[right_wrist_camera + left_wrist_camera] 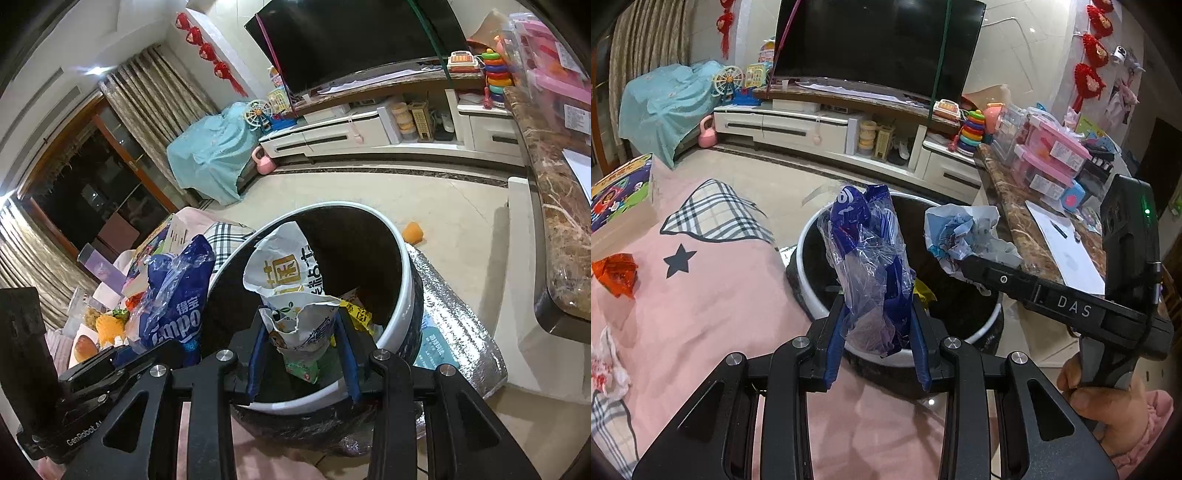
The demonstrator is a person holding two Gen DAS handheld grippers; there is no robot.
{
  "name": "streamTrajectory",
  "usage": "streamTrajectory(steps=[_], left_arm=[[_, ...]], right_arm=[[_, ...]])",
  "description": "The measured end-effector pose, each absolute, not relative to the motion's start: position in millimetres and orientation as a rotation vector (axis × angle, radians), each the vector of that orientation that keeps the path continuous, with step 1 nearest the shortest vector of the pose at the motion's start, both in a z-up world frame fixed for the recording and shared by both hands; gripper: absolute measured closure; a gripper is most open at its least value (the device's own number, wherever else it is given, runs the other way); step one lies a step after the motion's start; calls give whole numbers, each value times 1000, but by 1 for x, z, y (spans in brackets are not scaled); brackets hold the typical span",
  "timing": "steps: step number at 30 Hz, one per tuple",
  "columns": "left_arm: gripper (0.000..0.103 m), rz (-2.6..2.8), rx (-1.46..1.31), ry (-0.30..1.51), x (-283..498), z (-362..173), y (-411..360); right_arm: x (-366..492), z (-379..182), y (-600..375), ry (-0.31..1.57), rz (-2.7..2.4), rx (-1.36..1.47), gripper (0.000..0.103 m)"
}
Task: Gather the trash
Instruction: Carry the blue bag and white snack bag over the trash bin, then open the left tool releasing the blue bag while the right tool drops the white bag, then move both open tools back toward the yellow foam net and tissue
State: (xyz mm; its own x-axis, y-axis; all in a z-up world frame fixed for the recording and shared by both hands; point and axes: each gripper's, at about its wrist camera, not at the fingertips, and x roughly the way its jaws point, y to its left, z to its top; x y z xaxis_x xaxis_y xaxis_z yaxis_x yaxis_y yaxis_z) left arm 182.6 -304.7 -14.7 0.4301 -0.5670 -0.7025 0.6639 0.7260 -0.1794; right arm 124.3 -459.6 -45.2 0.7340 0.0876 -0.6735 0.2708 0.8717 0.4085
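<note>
Both grippers hold crumpled wrappers over the round bin.

The left gripper (878,328) is clamped on a crinkled blue-and-clear plastic wrapper (871,258), its long axis standing upright out of the blue pads, above the near rim of the trash bin (809,251), a black-lined drum with a smooth white rim. The right gripper (303,350) pinches a torn white paper-like snack bag (291,295), ragged-edged, long axis upright and leaning slightly left, over the bin's opening. An orange foil wrapper (616,273) lies on the pink cloth (720,295).
</note>
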Motion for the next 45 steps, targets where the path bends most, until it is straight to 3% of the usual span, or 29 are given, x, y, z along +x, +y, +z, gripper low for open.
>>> streamTrajectory(steps=[12,17,22,25,27,32,45], left_arm=[[73,-777,150,865,196,-20,-317],[66,-781,158,904,201,-22,-322],[51,-775,152,909,201,-20,-321],[48,-768,142,904,200,-19,-316],[48,-763,130,900,199,-18,-311],[47,-743,95,881,191,-17,-293],[43,-631,-5,839,168,-20,-212]], right_arm=[[138,-47,-471,782,-118,512,67],[143,-48,-472,811,-119,501,63],[144,-47,-476,816,-132,517,52],[141,-44,-478,800,-135,530,45],[139,-43,-478,793,-135,536,44],[132,-39,-473,765,-130,543,29],[128,-31,-417,730,-40,504,16]])
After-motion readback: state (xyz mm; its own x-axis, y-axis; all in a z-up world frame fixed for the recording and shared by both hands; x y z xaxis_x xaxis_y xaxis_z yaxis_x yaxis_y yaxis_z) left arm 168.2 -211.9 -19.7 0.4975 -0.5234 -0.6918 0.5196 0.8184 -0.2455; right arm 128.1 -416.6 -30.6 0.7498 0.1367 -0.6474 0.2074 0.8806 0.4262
